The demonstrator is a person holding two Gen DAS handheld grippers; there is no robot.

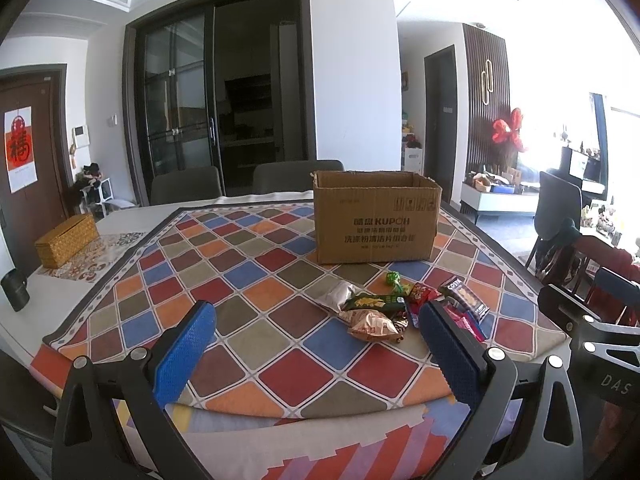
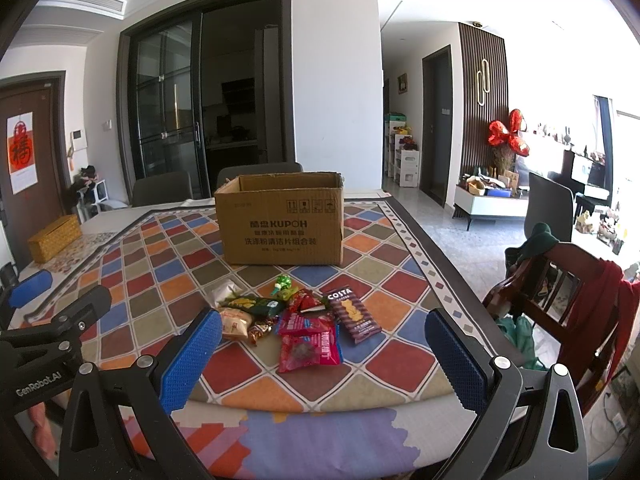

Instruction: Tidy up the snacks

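Left gripper: being held wide open, nothing gripped.
Right gripper: being held wide open, nothing gripped.
Costa pack: lying flat, long axis running toward the box.

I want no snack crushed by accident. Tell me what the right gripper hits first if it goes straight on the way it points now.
Most likely the red snack packet, the nearest of the snack pile, lying flat on the checked tablecloth between the open fingers of the right gripper. The cardboard box stands farther back. Depth is uncertain through the fisheye.

An open cardboard box stands on the tablecloth, snack packets lying just before it.
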